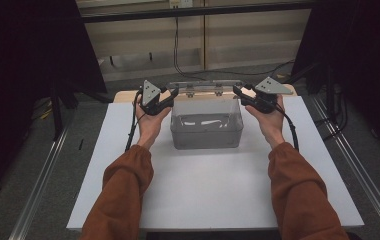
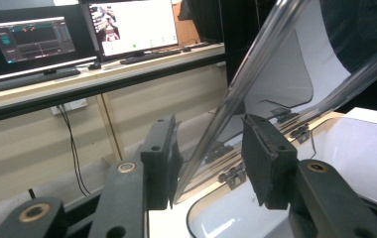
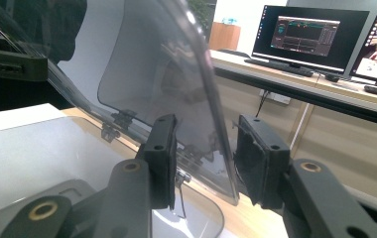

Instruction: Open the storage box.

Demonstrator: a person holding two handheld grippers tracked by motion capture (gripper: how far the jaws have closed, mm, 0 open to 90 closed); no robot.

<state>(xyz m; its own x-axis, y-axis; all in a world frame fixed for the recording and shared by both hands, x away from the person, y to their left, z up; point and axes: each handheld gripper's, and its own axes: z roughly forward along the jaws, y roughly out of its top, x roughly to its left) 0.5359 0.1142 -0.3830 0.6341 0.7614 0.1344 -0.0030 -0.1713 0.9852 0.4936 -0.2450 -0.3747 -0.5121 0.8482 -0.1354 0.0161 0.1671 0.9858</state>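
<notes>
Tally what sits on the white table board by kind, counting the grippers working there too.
Clear plastic box: 1
Hinged clear lid, raised, its edge between both grippers' jaws: 1
Grippers, left gripper and right gripper: 2
White table board: 1
Total: 5
</notes>
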